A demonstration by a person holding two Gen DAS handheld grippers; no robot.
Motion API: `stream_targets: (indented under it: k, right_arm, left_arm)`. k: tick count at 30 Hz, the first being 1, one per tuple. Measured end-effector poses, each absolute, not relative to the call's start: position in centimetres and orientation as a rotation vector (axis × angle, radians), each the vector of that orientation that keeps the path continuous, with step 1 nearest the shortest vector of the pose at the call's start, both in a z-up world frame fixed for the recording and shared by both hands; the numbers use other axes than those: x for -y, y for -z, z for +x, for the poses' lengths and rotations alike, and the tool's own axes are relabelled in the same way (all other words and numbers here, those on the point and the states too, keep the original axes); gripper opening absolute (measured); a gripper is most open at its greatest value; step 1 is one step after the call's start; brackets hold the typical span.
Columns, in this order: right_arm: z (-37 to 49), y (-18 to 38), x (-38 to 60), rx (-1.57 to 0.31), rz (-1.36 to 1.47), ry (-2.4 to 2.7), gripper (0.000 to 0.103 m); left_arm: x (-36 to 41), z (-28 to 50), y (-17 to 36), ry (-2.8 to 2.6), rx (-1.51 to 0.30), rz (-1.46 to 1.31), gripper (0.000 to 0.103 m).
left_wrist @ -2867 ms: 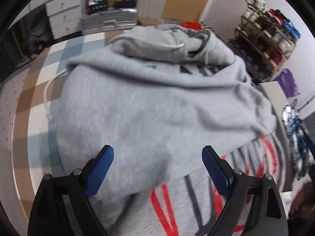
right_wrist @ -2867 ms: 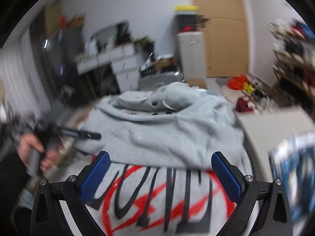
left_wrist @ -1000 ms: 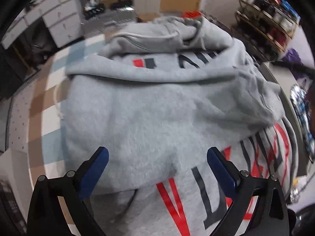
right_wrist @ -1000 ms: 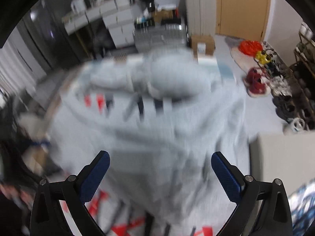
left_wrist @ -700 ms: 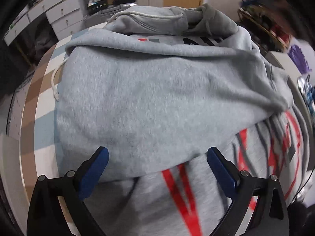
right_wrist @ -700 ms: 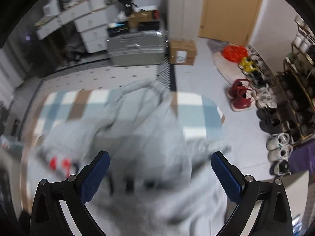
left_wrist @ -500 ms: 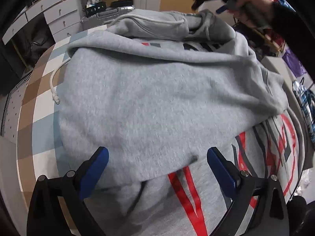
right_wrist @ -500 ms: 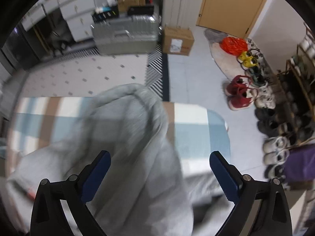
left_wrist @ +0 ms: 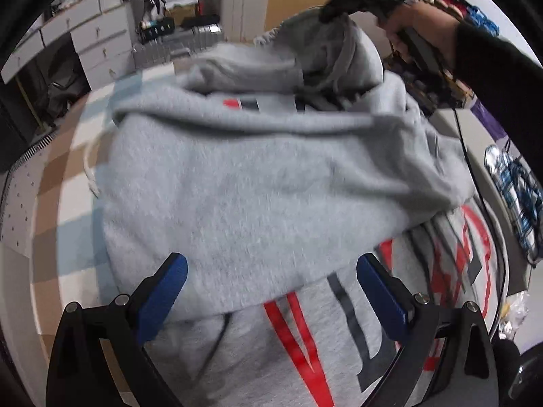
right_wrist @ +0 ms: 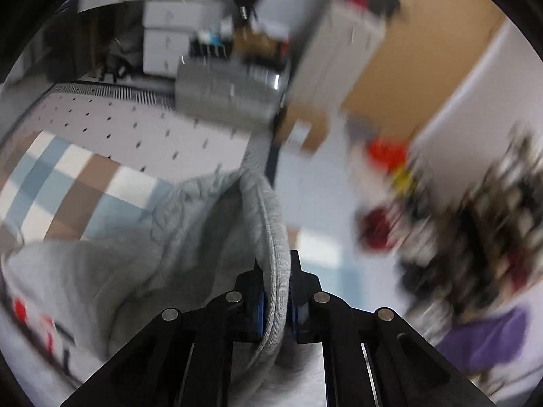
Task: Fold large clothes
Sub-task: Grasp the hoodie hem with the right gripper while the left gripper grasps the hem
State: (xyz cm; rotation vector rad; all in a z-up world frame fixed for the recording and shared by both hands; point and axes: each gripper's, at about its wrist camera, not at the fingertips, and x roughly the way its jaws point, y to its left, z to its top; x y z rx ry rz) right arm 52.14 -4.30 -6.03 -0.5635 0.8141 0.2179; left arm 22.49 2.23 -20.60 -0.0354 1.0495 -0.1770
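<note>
Hovering over the grey hoodie [left_wrist: 258,183] spread on the checked counter [left_wrist: 51,200], the left tongs [left_wrist: 271,285] gape wide and empty. At the far end, a hand [left_wrist: 417,23] lifts the hood.

Closing on the hood's edge [right_wrist: 271,234], the right tongs [right_wrist: 275,308] pinch fabric between the pads. A shallow bite could slip, and a hard pull might drag the folded layers askew.

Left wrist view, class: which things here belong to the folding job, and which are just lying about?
Job:
grey hoodie
right gripper, closing on its hood edge
left gripper, open above it

Lying about:
white drawers
silver case
shoes
</note>
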Motion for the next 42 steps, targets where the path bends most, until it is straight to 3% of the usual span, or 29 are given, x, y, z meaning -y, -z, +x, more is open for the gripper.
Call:
stream_targets:
  k: [6, 12, 20, 25, 30, 31, 32, 33, 34, 42]
  right_arm:
    - [42.0, 1.0, 4.1, -0.513, -0.702, -0.234, 0.009]
    - [37.1, -0.2, 6.4, -0.421, -0.651, -0.249, 0.009]
    - [38.5, 1.1, 7.8, -0.423, -0.577, -0.309, 0.009]
    - [38.4, 1.6, 8.5, -0.403, -0.577, -0.343, 0.009]
    - [38.9, 2.6, 9.9, -0.418, -0.550, -0.363, 0.009]
    - [39.2, 2.8, 10.2, -0.430, -0.547, -0.363, 0.009]
    - [39.5, 3.0, 10.5, -0.438, -0.547, -0.354, 0.009]
    - [39.7, 3.2, 10.8, -0.444, -0.545, -0.349, 0.009]
    - [40.1, 3.4, 11.1, -0.457, -0.542, -0.340, 0.009]
    - [39.5, 3.3, 11.4, -0.465, -0.521, -0.338, 0.009]
  left_arm:
    - [-3.5, 25.7, 15.2, 0.083, -0.943, -0.060, 0.098]
    - [-2.6, 34.3, 11.6, -0.010, -0.894, 0.017, 0.098]
    - [1.4, 45.6, 16.8, 0.001, -1.034, 0.152, 0.098]
    - [3.3, 49.6, 18.3, 0.006, -0.886, 0.297, 0.098]
    - [4.7, 51.0, 19.9, 0.101, -0.848, 0.404, 0.098]
    - [4.8, 51.3, 20.3, 0.088, -0.857, 0.417, 0.089]
    - [4.8, 51.6, 20.5, 0.064, -0.882, 0.417, 0.073]
    - [4.5, 52.0, 20.8, 0.074, -0.925, 0.373, 0.022]
    - [3.9, 52.4, 21.1, 0.098, -0.972, 0.313, 0.001]
    - [2.6, 50.9, 17.6, 0.163, -1.006, 0.055, 0.000]
